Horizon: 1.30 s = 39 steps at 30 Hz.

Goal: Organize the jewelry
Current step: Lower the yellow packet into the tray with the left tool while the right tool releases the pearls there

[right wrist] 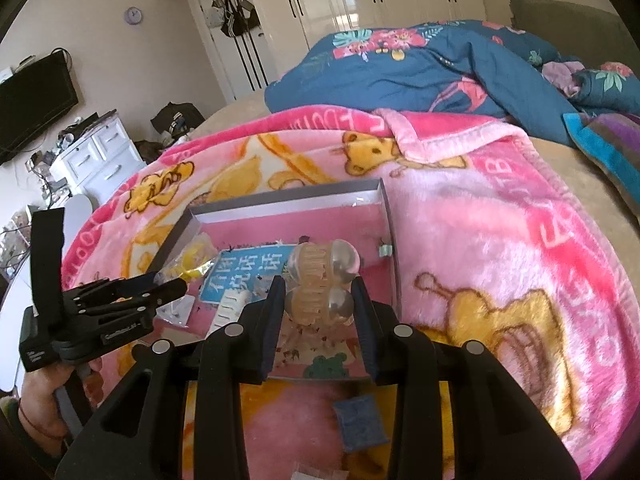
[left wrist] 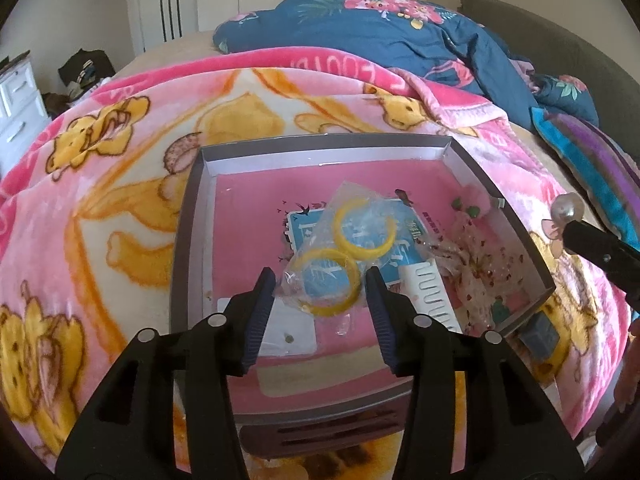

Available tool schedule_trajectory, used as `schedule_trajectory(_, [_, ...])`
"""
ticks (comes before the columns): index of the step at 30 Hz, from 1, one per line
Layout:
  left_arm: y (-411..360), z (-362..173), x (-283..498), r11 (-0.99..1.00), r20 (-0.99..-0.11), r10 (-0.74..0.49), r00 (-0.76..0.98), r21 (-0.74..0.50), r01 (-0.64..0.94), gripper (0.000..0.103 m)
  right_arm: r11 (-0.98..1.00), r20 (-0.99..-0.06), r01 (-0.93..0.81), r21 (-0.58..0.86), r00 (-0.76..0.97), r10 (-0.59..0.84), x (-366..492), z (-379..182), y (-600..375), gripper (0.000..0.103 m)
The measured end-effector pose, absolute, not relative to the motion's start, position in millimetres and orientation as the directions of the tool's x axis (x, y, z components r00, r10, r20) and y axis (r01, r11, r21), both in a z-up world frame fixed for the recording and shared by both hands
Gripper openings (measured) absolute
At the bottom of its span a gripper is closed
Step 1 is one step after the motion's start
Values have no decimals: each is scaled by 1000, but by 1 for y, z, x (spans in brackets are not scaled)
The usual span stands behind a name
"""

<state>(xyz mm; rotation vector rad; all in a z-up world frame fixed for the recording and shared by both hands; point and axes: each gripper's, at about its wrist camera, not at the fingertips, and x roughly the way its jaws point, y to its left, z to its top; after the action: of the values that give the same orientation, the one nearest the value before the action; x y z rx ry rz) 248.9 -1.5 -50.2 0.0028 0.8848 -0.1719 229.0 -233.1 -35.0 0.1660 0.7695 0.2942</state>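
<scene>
Right gripper (right wrist: 320, 300), frame centre, clamps pearl hair clip (right wrist: 322, 288) above box (right wrist: 280, 200) for deposit; left gripper (left wrist: 320, 280) jaws apart, straddling bagged yellow bangles (left wrist: 340, 260).

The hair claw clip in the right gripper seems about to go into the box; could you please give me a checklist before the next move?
1. Right gripper holds the hair claw clip: ok, its fingers flank the clip, which sits raised above the box floor.
2. Clip is over the box: ok in the right wrist view.
3. Landing spot free: not ok, a floral hair piece and a white comb lie on that side.
4. Left gripper out of the way: ok, it is at the bagged yellow bangles.
5. Left gripper's pads pressing on the bag: cannot tell.
</scene>
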Motion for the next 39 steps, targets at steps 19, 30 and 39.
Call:
schedule_trajectory(19, [7, -33, 231, 993, -730, -108, 674, -43, 111, 67, 950, -702, -169, 263, 642, 308, 240, -57, -228, 39])
schedule_trajectory(30, [12, -26, 216, 994, -712, -103, 695, -58, 89, 86, 946, -667, -177, 272, 674, 318, 219, -42, -233, 70])
schedule_trajectory(39, [15, -17, 201, 997, -693, -81, 716, -50, 65, 93, 944, -634, -169, 283, 706, 316, 198, -22, -245, 79])
